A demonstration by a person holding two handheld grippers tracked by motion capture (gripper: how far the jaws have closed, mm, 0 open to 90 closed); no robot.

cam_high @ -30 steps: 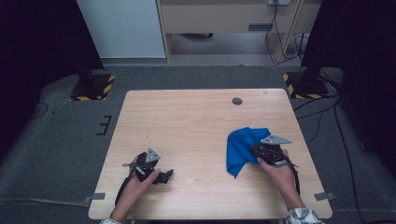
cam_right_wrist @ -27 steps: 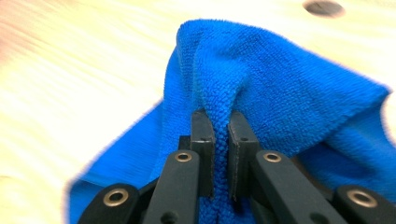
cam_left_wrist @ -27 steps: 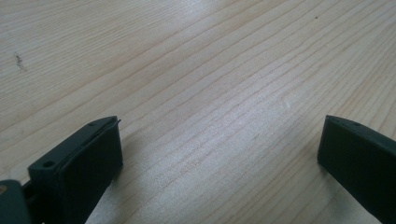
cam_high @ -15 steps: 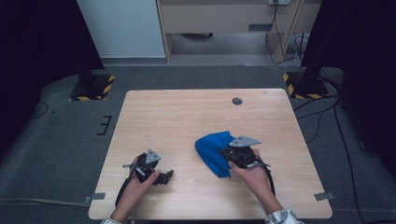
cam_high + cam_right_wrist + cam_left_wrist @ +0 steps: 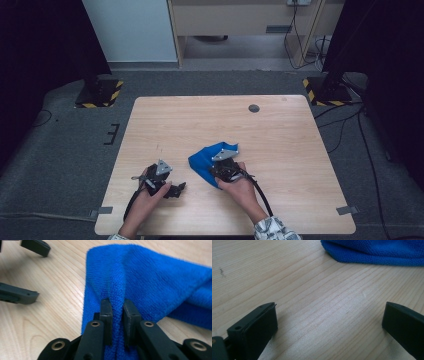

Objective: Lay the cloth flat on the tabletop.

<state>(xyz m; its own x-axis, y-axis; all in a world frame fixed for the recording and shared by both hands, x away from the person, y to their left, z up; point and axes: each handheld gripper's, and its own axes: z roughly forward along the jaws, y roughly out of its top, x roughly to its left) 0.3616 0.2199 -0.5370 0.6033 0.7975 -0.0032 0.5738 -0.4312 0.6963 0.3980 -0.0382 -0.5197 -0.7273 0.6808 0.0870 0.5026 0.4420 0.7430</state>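
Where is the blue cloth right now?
In the high view the blue cloth lies on the near middle of the wooden table, pinched in the right gripper, a little to the right of the open left gripper.

Both grippers are black: the left gripper point(image 5: 176, 189) and the right gripper point(image 5: 216, 172) each carry a grey three-cornered plate behind the fingers. Brass-ringed screw holes sit just below the right gripper's fingers point(image 5: 106, 312). A black cable trails back past a patterned sleeve point(image 5: 272, 231).

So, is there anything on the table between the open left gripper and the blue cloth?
Nothing visible. Bare table lies between the left gripper and the cloth, which the right gripper pinches.
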